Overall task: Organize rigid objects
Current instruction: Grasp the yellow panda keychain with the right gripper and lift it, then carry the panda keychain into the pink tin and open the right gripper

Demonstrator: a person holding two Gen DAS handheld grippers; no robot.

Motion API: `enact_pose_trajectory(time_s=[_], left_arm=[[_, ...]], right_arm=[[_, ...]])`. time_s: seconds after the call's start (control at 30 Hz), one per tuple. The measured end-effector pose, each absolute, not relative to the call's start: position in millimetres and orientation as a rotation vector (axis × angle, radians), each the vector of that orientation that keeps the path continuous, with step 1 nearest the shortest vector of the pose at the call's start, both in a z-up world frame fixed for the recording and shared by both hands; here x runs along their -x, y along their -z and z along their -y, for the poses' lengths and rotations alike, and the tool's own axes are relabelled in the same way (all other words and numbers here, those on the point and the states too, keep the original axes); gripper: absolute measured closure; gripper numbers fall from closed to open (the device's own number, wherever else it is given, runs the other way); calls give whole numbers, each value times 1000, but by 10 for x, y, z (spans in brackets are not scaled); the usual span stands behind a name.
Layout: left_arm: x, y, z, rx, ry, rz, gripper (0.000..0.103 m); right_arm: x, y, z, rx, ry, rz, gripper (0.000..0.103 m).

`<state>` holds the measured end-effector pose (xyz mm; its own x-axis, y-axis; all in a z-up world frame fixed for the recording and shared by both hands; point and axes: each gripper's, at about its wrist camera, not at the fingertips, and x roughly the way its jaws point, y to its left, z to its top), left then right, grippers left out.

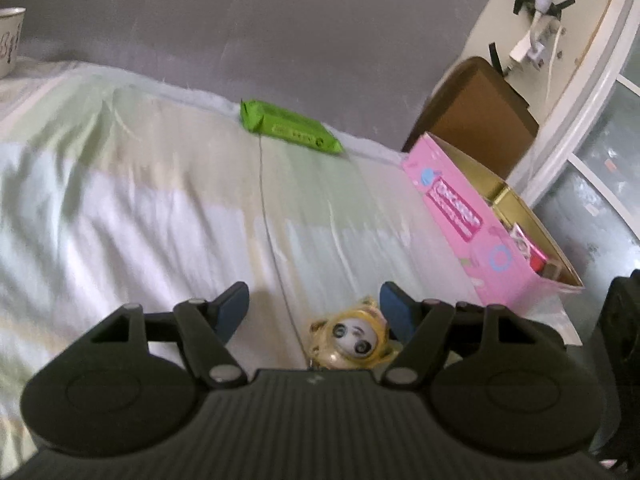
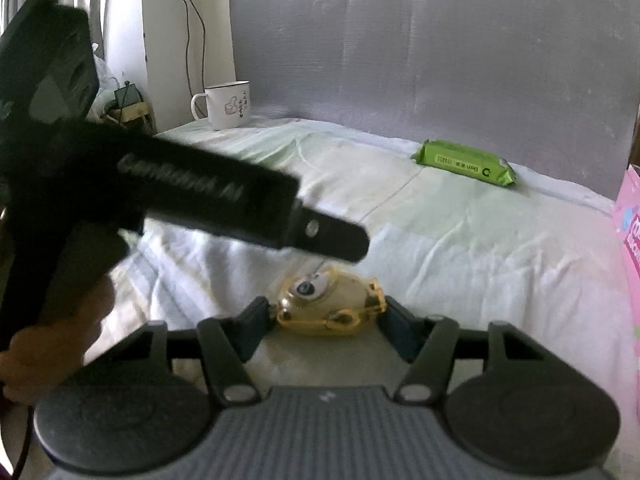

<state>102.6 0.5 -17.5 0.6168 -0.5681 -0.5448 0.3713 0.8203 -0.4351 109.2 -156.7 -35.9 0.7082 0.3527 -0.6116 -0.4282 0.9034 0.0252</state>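
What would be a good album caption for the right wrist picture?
Right gripper open around a golden doll-face toy on the sheet, mug and green packet behind.

Open sheet (image 2: 460, 248) ahead; passage blocked rightward by pink box (image 1: 476, 216), rearward by green pack (image 2: 466, 163) and mug (image 2: 226, 104).

Toy figure (image 1: 354, 342): lower part hidden behind the left gripper's body; in the right wrist view (image 2: 328, 306) its face is turned away and blurred.
Mug (image 1: 10, 40): cut off by the left edge, print unreadable.
Pink box (image 1: 476, 216): lettering blurred; contents too small to name; in the right wrist view (image 2: 632, 232) only a strip at the right edge.
Left gripper (image 2: 336, 242): blurred, its side lettering unreadable.
Green packet (image 1: 288, 126): print too small to read.
Holding hand (image 2: 48, 344): blurred, partly cut off.
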Motion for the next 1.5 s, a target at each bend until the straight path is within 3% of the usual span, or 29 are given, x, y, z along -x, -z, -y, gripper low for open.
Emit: enact_pose_trajectory(time_s=[0.37,0.53,1.0,1.1,1.27,1.5], left_arm=[[-633,184,100,279,624,-770,29],[-572,178,-23,347,617,-810,29],[-305,190,297,249,679,-838,29],[-270,181,360,216,680,-818,30],[-286,111,376,200,672,-799,40],[-371,-175,505,165,713,-717,40]], right_arm=[[-445,334,1585,168,-497,-635,43],[-321,304,1644,156,-484,-617,31],[-333,304,1751,135,-498,-645,29],[-316,285,1732,141,-520,-636,42],[-286,272,1767,126,-492,-607,42],[-244,56,1811,164,-410,-494,43]])
